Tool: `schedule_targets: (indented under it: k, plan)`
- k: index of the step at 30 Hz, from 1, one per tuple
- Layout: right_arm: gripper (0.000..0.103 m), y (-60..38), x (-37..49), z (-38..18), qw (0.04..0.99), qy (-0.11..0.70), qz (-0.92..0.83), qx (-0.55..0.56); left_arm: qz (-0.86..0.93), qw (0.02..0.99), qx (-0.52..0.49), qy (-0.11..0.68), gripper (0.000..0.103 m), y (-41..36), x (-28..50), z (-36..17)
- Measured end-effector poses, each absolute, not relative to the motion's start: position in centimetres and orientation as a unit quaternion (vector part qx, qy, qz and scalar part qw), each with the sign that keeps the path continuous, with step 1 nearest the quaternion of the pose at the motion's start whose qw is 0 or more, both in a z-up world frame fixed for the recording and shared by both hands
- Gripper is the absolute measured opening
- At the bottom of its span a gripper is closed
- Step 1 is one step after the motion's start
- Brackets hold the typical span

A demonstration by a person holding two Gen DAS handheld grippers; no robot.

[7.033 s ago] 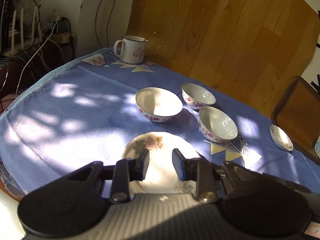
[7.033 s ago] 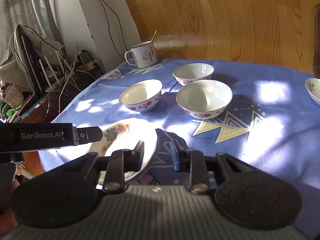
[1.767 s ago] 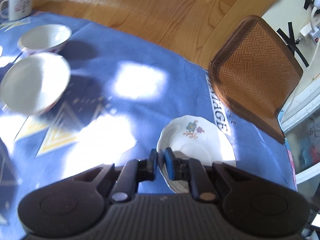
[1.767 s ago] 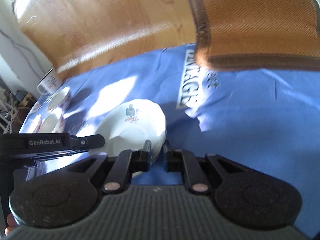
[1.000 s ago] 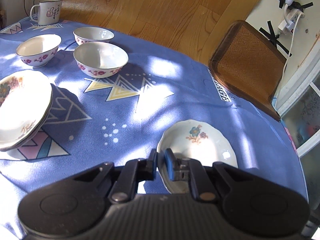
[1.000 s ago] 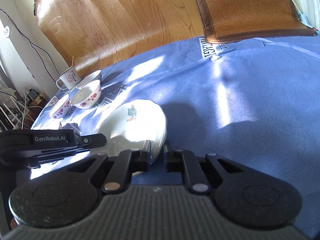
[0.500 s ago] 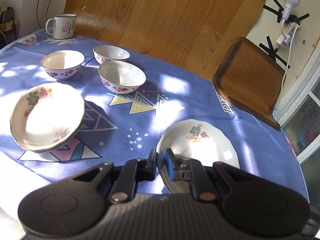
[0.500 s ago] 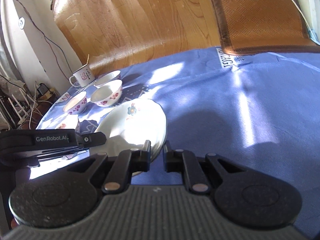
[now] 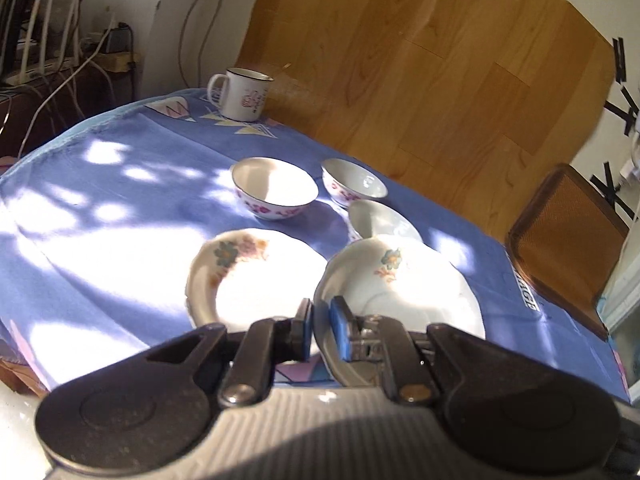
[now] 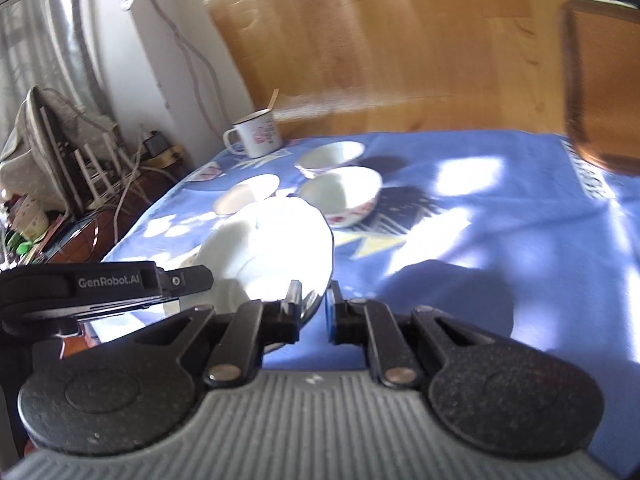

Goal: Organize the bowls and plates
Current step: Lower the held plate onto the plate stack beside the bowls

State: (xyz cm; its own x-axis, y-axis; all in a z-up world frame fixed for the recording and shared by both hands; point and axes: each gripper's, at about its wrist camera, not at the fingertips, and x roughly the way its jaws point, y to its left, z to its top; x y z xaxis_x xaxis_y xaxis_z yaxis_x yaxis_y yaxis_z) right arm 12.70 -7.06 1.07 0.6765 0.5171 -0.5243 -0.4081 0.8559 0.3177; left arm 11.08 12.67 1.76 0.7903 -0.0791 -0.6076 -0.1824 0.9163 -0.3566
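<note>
Both grippers are shut on the rim of one floral plate (image 9: 404,280), held above the blue tablecloth. My left gripper (image 9: 320,330) pinches its near left rim. My right gripper (image 10: 313,312) pinches its right rim; the plate (image 10: 276,252) glares white there. A stack of floral plates (image 9: 256,276) lies on the cloth just left of the held plate. Three floral bowls stand behind: one at the left (image 9: 274,188), one at the back (image 9: 354,186), and one (image 9: 384,220) partly hidden by the held plate.
A white enamel mug (image 9: 244,94) with a spoon stands at the table's far edge. A brown woven chair (image 9: 568,240) is at the right. Cables and a router crowd the left side (image 9: 44,68). The left gripper's body (image 10: 104,280) shows in the right wrist view.
The held plate has been carried left across the table, from the chair side to beside the plate stack. Both grippers have stayed shut on it.
</note>
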Motion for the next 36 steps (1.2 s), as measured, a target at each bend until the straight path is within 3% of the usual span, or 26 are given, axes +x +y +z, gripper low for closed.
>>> schedule_targets:
  k: [10, 23, 28, 31, 36]
  plan:
    - [0.015, -1.4, 15.4, 0.1, 0.891, 0.335, 0.300, 0.059, 0.090, 0.909, -0.237, 0.330, 0.011, 18.2, 11.9, 0.5]
    - [0.015, -0.2, 15.9, -0.4, 0.891, 0.338, 0.298, 0.049, 0.101, 0.907, -0.229, 0.339, 0.012, 18.7, 12.6, -0.1]
    - [0.020, -0.1, 15.8, -0.4, 0.893, 0.332, 0.299, 0.045, 0.108, 0.908, -0.218, 0.342, 0.012, 18.5, 12.6, -0.2]
    - [0.033, -0.1, 15.4, -0.2, 0.905, 0.314, 0.285, 0.033, 0.106, 0.909, -0.214, 0.342, 0.013, 18.4, 12.6, -0.3]
    - [0.034, -0.7, 15.4, -0.1, 0.911, 0.304, 0.278, 0.038, 0.115, 0.913, -0.198, 0.337, 0.019, 18.0, 12.6, 0.0]
